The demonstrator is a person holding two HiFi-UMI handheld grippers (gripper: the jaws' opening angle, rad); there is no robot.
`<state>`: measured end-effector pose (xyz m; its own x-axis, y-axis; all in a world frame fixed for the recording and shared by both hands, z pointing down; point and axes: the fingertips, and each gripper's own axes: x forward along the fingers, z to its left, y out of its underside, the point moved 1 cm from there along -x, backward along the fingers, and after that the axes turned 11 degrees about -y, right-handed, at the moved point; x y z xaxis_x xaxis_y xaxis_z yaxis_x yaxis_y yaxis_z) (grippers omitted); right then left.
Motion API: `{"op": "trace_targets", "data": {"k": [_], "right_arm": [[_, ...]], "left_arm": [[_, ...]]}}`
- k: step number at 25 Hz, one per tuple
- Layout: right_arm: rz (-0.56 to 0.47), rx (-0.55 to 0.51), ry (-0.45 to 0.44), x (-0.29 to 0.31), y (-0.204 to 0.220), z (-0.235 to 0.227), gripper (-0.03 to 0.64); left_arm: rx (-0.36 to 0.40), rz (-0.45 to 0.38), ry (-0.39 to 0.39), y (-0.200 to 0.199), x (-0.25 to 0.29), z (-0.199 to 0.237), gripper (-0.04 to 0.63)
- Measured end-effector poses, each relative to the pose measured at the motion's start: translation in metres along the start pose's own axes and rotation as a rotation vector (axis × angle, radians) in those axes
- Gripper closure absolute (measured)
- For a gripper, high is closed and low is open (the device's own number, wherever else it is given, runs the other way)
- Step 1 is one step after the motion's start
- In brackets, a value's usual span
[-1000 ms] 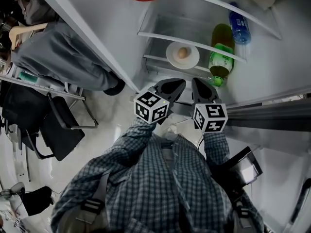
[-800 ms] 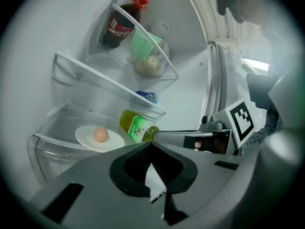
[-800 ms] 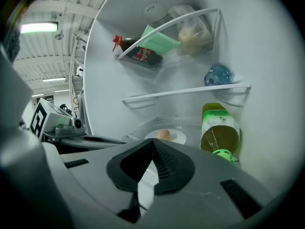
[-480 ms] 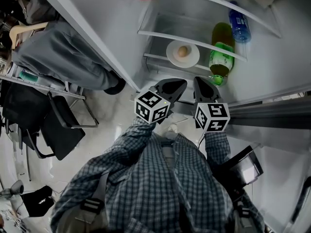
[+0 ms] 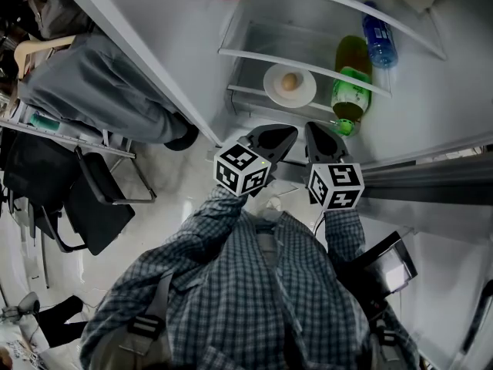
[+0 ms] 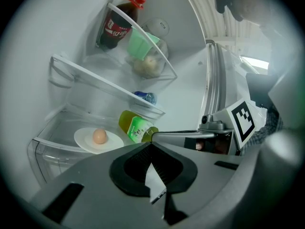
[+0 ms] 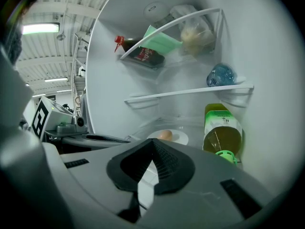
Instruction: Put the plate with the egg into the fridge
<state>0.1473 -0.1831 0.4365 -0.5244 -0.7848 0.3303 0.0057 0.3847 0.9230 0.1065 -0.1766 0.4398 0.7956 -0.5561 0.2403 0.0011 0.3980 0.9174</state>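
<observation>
A white plate [image 5: 300, 95] with a brown egg [image 5: 290, 83] on it rests on a lower shelf inside the open fridge. The left gripper view shows the plate [image 6: 86, 140] and egg [image 6: 99, 136] to the left, beyond the jaws. In the right gripper view the plate [image 7: 180, 138] and egg [image 7: 165, 135] lie just past the jaw tips. My left gripper [image 5: 286, 132] and right gripper [image 5: 314, 129] hang side by side in front of the fridge, short of the shelf. Both are shut and hold nothing.
A green drink bottle [image 5: 350, 83] lies to the right of the plate, and a blue-capped bottle [image 5: 380, 38] sits on the shelf above. A cola bottle [image 6: 114, 25] and bagged food [image 6: 145, 61] fill the upper shelves. A person in grey [image 5: 100, 91] and a black chair [image 5: 100, 199] are at the left.
</observation>
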Motion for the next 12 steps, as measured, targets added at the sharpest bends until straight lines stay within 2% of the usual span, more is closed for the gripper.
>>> {"op": "trace_targets", "data": {"k": [12], "right_arm": [[0.004, 0.012, -0.012, 0.0045, 0.0032, 0.0003, 0.611]], "left_arm": [[-0.004, 0.003, -0.005, 0.0017, 0.0010, 0.0044, 0.588]]}}
